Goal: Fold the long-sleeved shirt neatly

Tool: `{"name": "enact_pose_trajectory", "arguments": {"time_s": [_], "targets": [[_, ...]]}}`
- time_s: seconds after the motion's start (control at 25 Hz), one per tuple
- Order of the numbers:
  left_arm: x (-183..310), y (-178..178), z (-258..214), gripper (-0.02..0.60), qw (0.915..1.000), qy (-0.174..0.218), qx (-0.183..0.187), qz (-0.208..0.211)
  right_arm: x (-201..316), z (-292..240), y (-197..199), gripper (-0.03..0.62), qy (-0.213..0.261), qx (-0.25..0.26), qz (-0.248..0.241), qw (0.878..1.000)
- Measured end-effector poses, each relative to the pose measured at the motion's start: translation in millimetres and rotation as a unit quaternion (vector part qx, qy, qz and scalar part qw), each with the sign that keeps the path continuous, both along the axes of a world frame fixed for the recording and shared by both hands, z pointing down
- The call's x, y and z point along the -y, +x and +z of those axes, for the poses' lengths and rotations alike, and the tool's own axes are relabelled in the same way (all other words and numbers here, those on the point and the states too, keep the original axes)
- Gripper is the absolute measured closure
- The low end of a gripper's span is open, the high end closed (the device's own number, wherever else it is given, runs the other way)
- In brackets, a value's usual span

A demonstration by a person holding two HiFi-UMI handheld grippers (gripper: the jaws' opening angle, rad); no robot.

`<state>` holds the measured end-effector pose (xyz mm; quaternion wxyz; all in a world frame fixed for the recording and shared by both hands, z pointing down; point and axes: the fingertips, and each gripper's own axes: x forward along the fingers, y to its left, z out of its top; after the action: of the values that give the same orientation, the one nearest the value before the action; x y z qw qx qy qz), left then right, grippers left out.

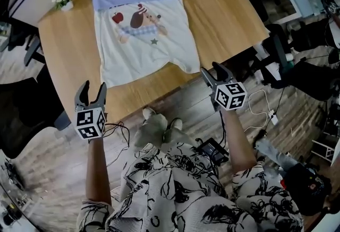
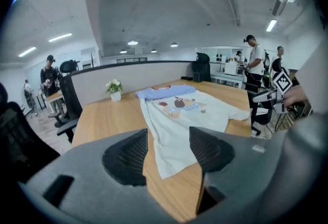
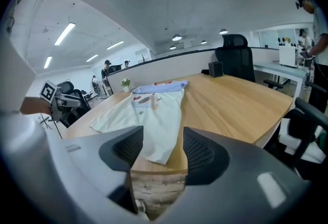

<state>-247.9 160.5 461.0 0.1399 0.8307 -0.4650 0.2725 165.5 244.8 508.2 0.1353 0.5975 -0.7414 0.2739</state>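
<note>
Shirt (image 1: 146,34) lies flat on the wooden table (image 1: 228,18), its red collar toward the table's far edge, with a pale blue yoke above a white body carrying a cartoon print. The hem stops short of the table's near edge, and its right corner is rumpled. Bare wood spreads wide on the table's right side. A small flower pot (image 1: 62,0) sits near the table's far left corner. Just off the table's near edge, the left gripper (image 1: 93,86) and right gripper (image 1: 211,69) are both released, jaws apart, holding nothing.
</note>
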Motion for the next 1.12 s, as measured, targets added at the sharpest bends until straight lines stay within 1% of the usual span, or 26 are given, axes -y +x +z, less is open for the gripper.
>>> {"name": "enact_pose_trajectory", "arguments": {"time_s": [0.12, 0.28, 0.36, 0.44, 0.48, 0.6, 0.64, 0.68, 0.72, 0.76, 0.88, 0.96, 1.08, 1.12], "targets": [[0.9, -6.0, 49.5, 0.318, 0.9986, -0.051, -0.001, -0.015, 0.3, 26.3, -17.0, 0.316, -0.024, 0.011, -0.01, 1.0], [-3.3, -16.8, 99.0, 0.318, 0.9951, -0.095, 0.01, -0.028, 2.2, 48.9, -24.2, 0.287, -0.04, 0.015, 0.01, 0.999], [-5.2, -20.1, 113.2, 0.322, 0.994, -0.104, 0.012, -0.032, -2.7, 59.8, -23.3, 0.287, -0.054, 0.025, 0.022, 0.998], [-5.0, -20.7, 117.6, 0.357, 0.9947, -0.098, 0.024, -0.024, -5.8, 67.5, -24.1, 0.289, -0.063, 0.041, 0.029, 0.997], [-4.7, -20.9, 119.7, 0.359, 0.9946, -0.098, 0.026, -0.021, -5.3, 69.3, -24.1, 0.292, -0.065, 0.041, 0.03, 0.997], [-3.3, -24.6, 127.9, 0.357, 0.9931, -0.112, 0.013, -0.031, -0.9, 73.0, -20.6, 0.345, -0.071, 0.018, 0.035, 0.997], [-3.5, -26.0, 128.5, 0.36, 0.9929, -0.113, 0.012, -0.034, -1.2, 75.4, -19.8, 0.375, -0.075, 0.015, 0.038, 0.996], [-4.1, -26.4, 128.1, 0.36, 0.993, -0.113, 0.012, -0.034, -2.3, 77.7, -19.6, 0.426, -0.078, 0.012, 0.04, 0.996], [-4.6, -25.7, 127.5, 0.364, 0.993, -0.113, 0.013, -0.032, -3.3, 79.0, -19.8, 0.51, -0.08, 0.011, 0.04, 0.996], [-4.4, -24.2, 127.2, 0.365, 0.993, -0.114, 0.012, -0.03, -3.7, 79.1, -20.1, 0.57, -0.079, 0.009, 0.039, 0.996], [-3.3, -21.2, 126.8, 0.374, 0.9929, -0.117, 0.009, -0.022, -3.9, 75.9, -20.0, 0.572, -0.074, 0.008, 0.043, 0.996], [-4.8, -21.7, 127.1, 0.396, 0.9921, -0.123, 0.009, -0.022, -5.3, 72.9, -19.8, 0.572, -0.072, 0.006, 0.043, 0.996], [-4.6, -23.2, 129.3, 0.41, 0.9907, -0.133, 0.012, -0.026, -4.3, 68.9, -20.0, 0.572, -0.071, -0.002, 0.035, 0.997], [-4.3, -25.1, 128.8, 0.441, 0.9902, -0.136, 0.014, -0.029, -3.5, 68.0, -20.0, 0.572, -0.071, -0.006, 0.032, 0.997]]}}
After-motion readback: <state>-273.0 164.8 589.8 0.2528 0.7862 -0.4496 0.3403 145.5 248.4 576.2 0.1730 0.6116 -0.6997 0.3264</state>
